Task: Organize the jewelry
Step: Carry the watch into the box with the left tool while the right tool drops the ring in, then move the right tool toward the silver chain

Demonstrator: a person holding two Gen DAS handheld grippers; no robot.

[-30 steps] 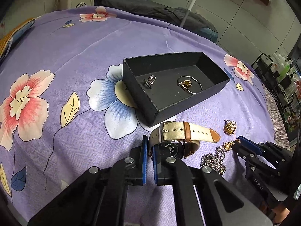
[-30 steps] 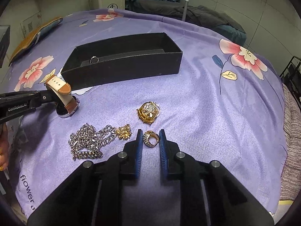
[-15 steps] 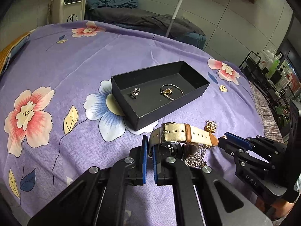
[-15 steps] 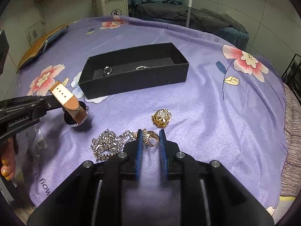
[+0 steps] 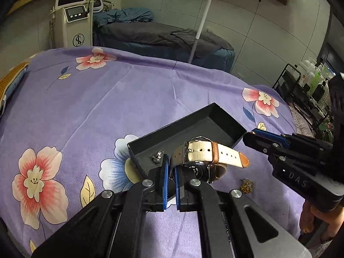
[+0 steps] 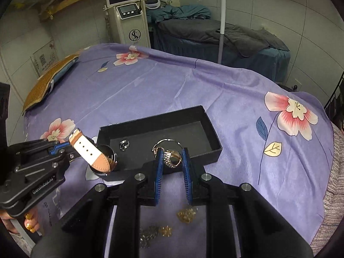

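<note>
My left gripper (image 5: 170, 165) is shut on the brown end of a watch (image 5: 206, 153) with a cream strap, held in the air at the near left corner of the black box (image 5: 137, 159). In the right wrist view my right gripper (image 6: 172, 153) is shut on a gold ring (image 6: 174, 159) set with stones, above the box's (image 6: 211, 132) near wall. A silver ring (image 6: 124, 145) and a thin bangle (image 6: 168, 142) lie inside the box. The left gripper (image 6: 62, 148) and the watch (image 6: 90, 152) show at the left of that view.
On the purple flowered bedspread (image 6: 225, 99), under my right gripper, lie a gold brooch (image 6: 187, 214), a silver chain (image 6: 148, 235) and a small gold piece (image 6: 166, 230). A pillow (image 6: 51, 79) lies at the far left. A machine (image 6: 131, 23) and a dark bed stand beyond.
Both grippers have risen and moved toward the box. The watch left the bedspread in the left one; the gold ring rose with the right one, away from the brooch and chain.
</note>
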